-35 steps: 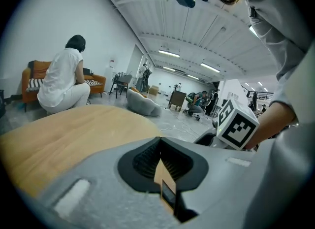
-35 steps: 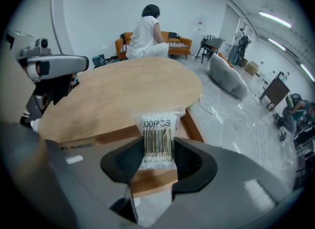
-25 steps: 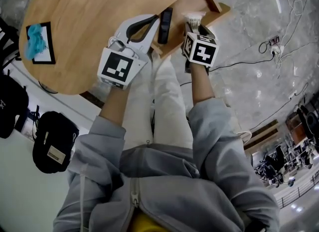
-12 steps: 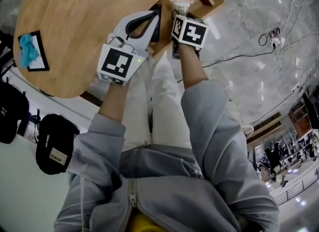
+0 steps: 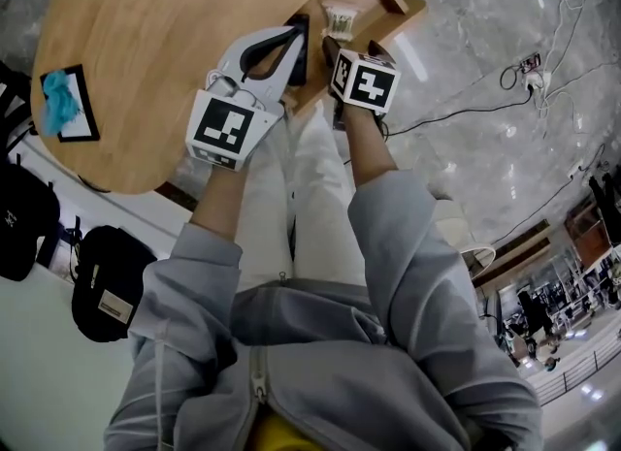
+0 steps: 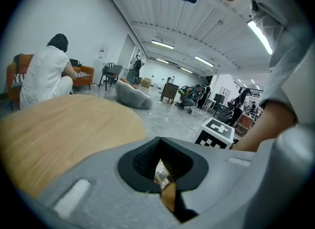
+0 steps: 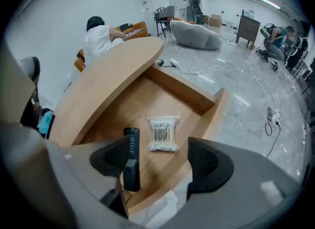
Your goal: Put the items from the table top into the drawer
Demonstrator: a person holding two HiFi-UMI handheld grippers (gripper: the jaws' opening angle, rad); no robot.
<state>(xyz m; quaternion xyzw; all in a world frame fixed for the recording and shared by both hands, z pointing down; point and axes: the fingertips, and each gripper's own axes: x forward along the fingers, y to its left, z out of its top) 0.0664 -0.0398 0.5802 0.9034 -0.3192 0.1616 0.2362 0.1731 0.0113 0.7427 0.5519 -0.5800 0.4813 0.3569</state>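
- The right gripper point(image 7: 160, 160) is held wide open over the drawer point(image 7: 184, 91), its jaws having just been opening; nothing is gripped.
- The packet of cotton swabs point(image 7: 164, 133) is seen lying on the drawer floor, beside a black device point(image 7: 131, 164).
- The left gripper point(image 6: 165, 166) is kept closed to a narrow slit, empty, by the table point(image 5: 165, 42) edge.

1. Clear plastic packet of white cotton swabs point(image 7: 163, 134) in the open wooden drawer point(image 7: 197, 100): black print "100PCS", the first digit faint, above a barcode.
2. Slim black stick-shaped device point(image 7: 131, 159) beside the packet: pale lettering along its length, too small to read.
3. Left gripper's marker cube point(image 5: 228, 127) and right gripper's marker cube point(image 5: 365, 81): black-and-white square patterns, no letters.
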